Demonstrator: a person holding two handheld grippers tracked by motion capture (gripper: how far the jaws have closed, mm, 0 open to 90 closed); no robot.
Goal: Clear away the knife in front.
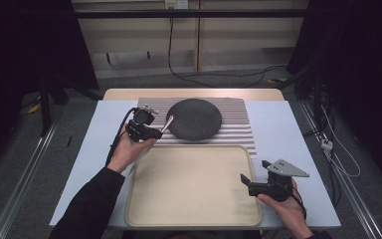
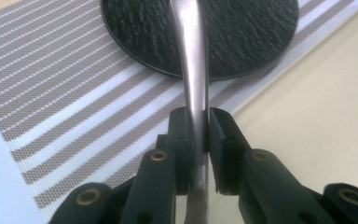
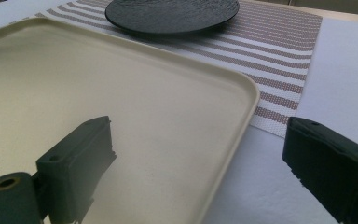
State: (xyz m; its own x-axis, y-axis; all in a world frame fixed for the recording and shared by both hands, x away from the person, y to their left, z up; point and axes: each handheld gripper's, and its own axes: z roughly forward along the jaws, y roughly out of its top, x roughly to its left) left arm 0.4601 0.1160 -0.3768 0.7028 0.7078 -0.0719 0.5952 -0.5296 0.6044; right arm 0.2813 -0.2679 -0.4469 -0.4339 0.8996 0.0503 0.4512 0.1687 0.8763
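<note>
Left gripper (image 2: 199, 135) clamps my metal utensil handle (image 2: 193, 60) edge-on (right gripper (image 3: 200, 163) idles, jaws apart); I judge it may pivot onto the black plate (image 2: 242, 32).

- In the left gripper view, the metal utensil (image 2: 193, 70) is running off the top edge, so its working end is staying out of sight; its lower part is blurring between the jaws.
- The black plate (image 2: 242, 32) is getting cut off there too.
- In the right gripper view, the cream tray (image 3: 121, 93) is running past the left and bottom edges.
</note>
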